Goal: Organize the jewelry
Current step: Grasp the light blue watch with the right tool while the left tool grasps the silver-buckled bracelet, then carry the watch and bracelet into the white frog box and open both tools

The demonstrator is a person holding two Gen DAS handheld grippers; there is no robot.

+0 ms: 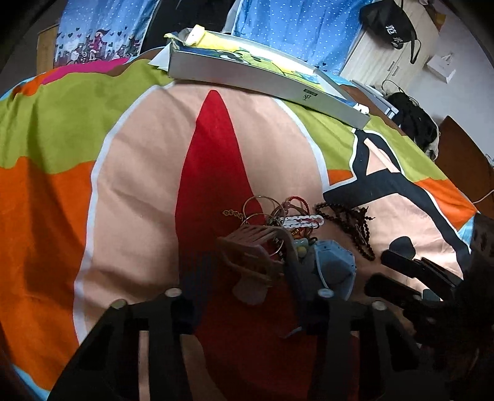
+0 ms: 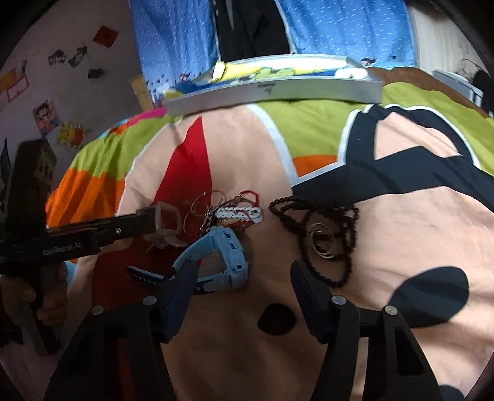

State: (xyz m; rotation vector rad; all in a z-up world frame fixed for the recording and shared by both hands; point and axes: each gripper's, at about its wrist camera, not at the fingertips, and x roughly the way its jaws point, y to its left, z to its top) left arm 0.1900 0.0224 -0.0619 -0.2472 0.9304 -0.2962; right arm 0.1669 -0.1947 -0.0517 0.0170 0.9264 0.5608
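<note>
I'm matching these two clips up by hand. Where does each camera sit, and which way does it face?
Left wrist: sits behind the left claw, looking across the bedspread at the jewelry pile; the right claw shows at right.
Right wrist: sits behind the right claw, facing the blue watch and black bead strand; the left claw and a hand show at left.
Shared: pile, watch, beads, white box.

A home bedroom. Under the hand-held gripper spreads a bed with a bright cartoon-print bedsheet (image 1: 129, 185); beyond it hang blue dotted curtains (image 2: 345, 27). Off to its left, cartoon stickers (image 2: 46, 115) dot the wall. To the far right stands a pale cabinet (image 1: 392, 58) with a black bag (image 1: 392, 21) hanging on it.
</note>
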